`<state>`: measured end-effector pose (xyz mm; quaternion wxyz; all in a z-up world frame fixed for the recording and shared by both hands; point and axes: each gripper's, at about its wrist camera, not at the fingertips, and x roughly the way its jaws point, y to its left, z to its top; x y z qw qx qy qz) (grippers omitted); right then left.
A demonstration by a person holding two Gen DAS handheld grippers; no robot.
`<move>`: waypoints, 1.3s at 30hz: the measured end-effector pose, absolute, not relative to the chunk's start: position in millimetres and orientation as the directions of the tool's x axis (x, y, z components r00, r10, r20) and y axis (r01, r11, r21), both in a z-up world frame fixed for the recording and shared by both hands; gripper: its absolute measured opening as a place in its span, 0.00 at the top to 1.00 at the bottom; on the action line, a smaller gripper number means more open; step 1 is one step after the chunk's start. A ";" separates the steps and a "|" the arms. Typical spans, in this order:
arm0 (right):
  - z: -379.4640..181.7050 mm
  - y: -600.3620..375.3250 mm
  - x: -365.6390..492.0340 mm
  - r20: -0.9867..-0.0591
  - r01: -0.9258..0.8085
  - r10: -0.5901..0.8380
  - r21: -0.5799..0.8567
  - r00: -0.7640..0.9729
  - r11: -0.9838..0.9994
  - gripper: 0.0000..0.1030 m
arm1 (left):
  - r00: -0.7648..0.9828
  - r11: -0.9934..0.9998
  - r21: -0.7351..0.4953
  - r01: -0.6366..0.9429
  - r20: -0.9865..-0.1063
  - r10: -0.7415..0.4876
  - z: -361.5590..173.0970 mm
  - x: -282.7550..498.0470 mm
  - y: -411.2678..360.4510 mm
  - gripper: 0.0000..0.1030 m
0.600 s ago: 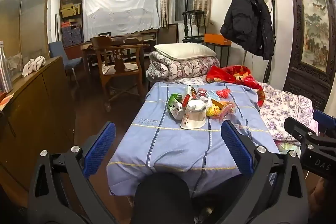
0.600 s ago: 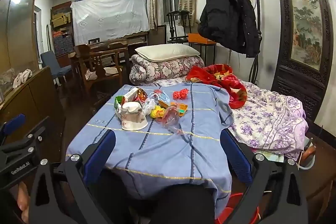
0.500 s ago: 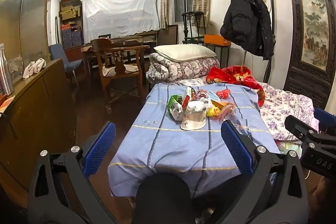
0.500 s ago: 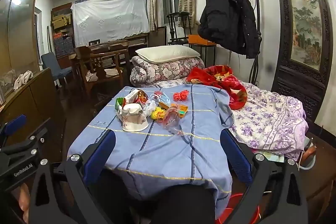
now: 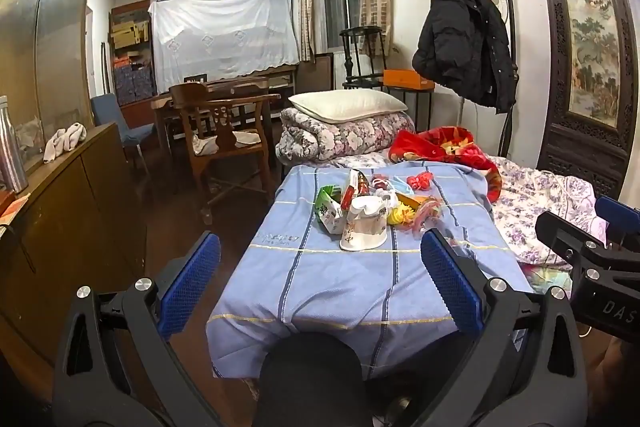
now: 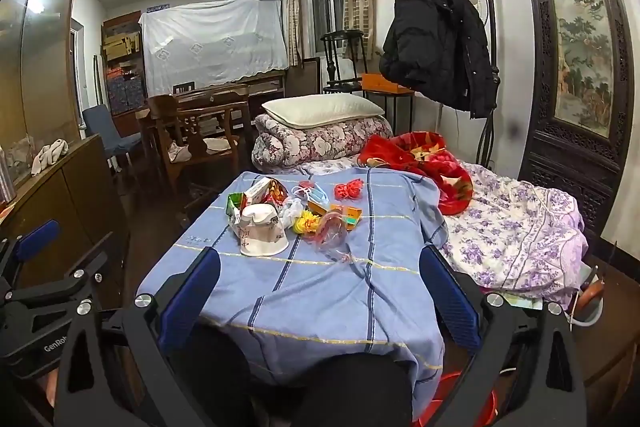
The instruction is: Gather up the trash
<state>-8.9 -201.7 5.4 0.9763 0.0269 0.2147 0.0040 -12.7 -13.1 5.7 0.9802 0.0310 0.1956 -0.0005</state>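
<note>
Your left gripper (image 5: 320,267) is spread wide with nothing between its blue pads (image 5: 191,279), held off the near edge of the table (image 5: 360,291). Your right gripper (image 6: 320,291) is likewise spread wide and empty, near that same edge, toward the right corner.

The trash pile (image 5: 372,207) sits on the blue checked cloth past the middle of the table, toward the far edge, well apart from both grippers. An upturned white paper bowl (image 6: 262,233) is its nearest piece, with a green carton (image 5: 328,209) touching it on the left. A yellow crumpled bit (image 6: 306,223) and a clear plastic wrapper (image 6: 332,233) lie just right of the bowl. A blue face mask (image 6: 316,197) and a red knotted bundle (image 6: 349,189) lie nearest the far edge.

A red bin (image 6: 460,393) shows below the near right corner.
</note>
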 end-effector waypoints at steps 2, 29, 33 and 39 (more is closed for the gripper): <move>5.6 -202.8 -9.2 -0.417 0.003 0.021 0.057 0.909 0.998 0.06 | 0.924 0.998 0.062 0.013 -0.382 0.012 6.2 -13.2 -13.8 0.06; 8.1 -201.5 -18.8 -0.393 -0.007 0.027 0.052 0.919 0.999 0.05 | 0.925 0.998 0.062 0.011 -0.380 0.013 7.3 -14.5 -13.6 0.06; 8.8 -201.8 -18.4 -0.394 -0.006 0.026 0.051 0.919 0.999 0.06 | 0.925 0.998 0.062 0.011 -0.380 0.014 7.2 -14.5 -13.7 0.06; 9.4 -201.5 -19.0 -0.392 -0.008 0.028 0.052 0.919 0.999 0.05 | 0.925 0.998 0.062 0.011 -0.379 0.014 6.9 -14.6 -13.5 0.06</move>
